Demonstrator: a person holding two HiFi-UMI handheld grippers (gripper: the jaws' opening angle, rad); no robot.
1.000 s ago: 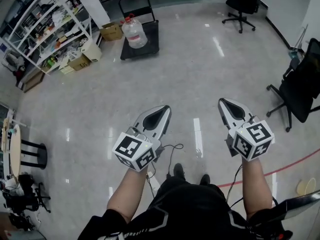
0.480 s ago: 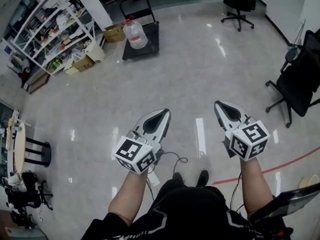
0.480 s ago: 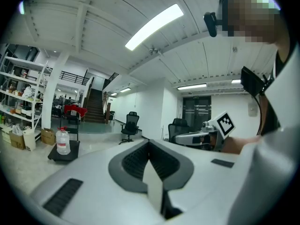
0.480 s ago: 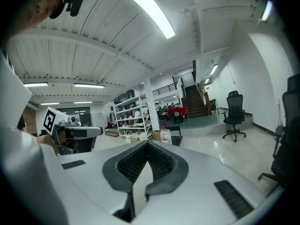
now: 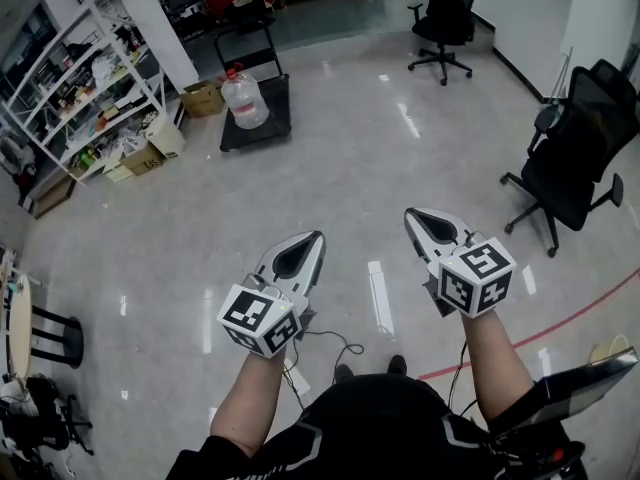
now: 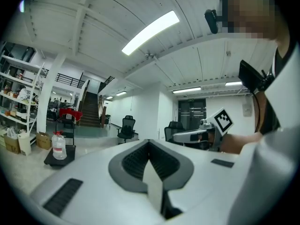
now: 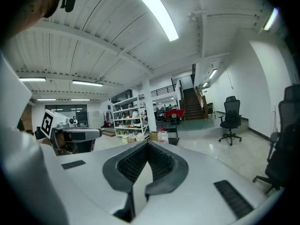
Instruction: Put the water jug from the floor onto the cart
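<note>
Head view, steeply down onto a glossy grey floor [image 5: 350, 168].

Lower centre of frame: left gripper [image 5: 316, 240] and right gripper [image 5: 413, 216], side by side. Both clenched fully shut, nothing between the jaws, noses aimed toward the top of the frame.

Upper left of frame: clear water jug [image 5: 245, 100] with a red cap, upright, long axis vertical. Resting on the deck of a black platform cart [image 5: 278, 120], not on the floor.

Well apart from both grippers, up and to the left of them, with open floor between. Nearer the left gripper than the right. Small at the left edge of the left gripper view; just above the jaw tips, near centre, in the right gripper view.

Judged from this: jug apparently aboard the cart already, so probably no lift left to make. Any further handling would mean a long approach up and left first.

Left of the cart: white shelving rack [image 5: 100, 88] and cardboard boxes [image 5: 203, 99]. Top right: black office chair [image 5: 443, 13].
</note>
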